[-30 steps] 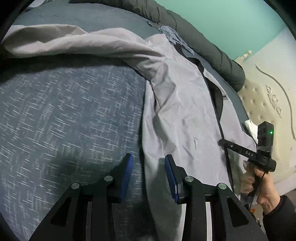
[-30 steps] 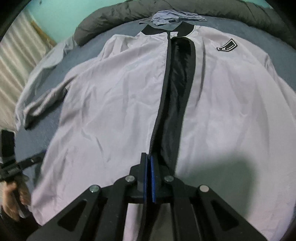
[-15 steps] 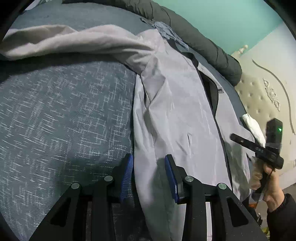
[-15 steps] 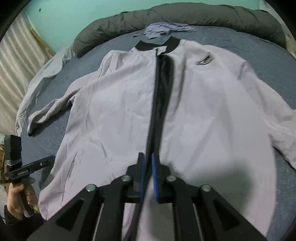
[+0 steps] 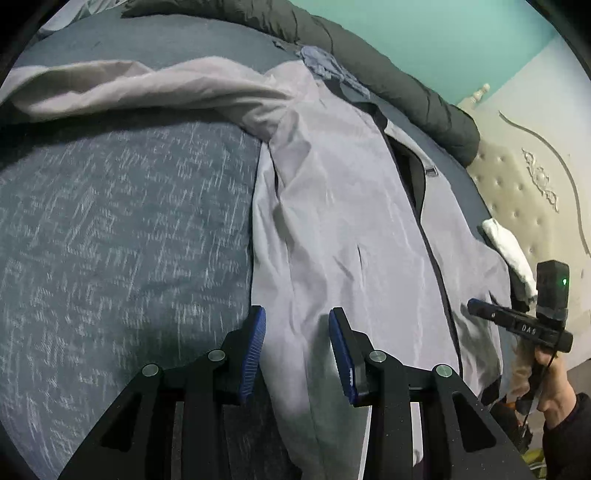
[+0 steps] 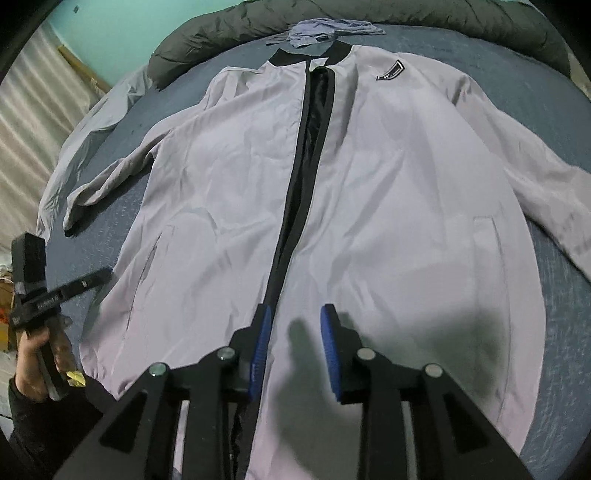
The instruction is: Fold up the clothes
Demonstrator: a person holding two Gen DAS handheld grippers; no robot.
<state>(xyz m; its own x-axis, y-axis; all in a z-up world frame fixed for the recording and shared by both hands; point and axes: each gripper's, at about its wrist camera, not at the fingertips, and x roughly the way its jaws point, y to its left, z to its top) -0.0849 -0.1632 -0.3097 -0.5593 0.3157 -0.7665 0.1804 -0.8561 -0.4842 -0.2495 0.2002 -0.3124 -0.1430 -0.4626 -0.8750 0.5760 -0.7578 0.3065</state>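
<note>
While the right gripper [image 6: 293, 345] hangs over the hem end of the pale grey jacket [image 6: 388, 206], its blue fingers [image 6: 330, 347] have just been opening and now stand apart with nothing pinched between them; a second ago they were shut tight over the black zipper line [image 6: 295, 206] and sat lower over it. The zipper strip now runs up from just beside the left-hand finger. The left gripper [image 5: 297, 349] stands partly open, as it did before, its fingers [image 5: 253, 350] straddling the jacket's side edge without pressing on it; earlier that edge lay nearer the right-hand finger, with more blanket showing between. The jacket lies front up, spread flat on the blue-grey bed [image 5: 110, 240], collar away from both grippers, one sleeve [image 5: 129, 86] trailing off across the bed. Beyond the collar sit a small crumpled blue garment [image 6: 325, 29] and a dark rolled quilt [image 6: 424, 14].
</note>
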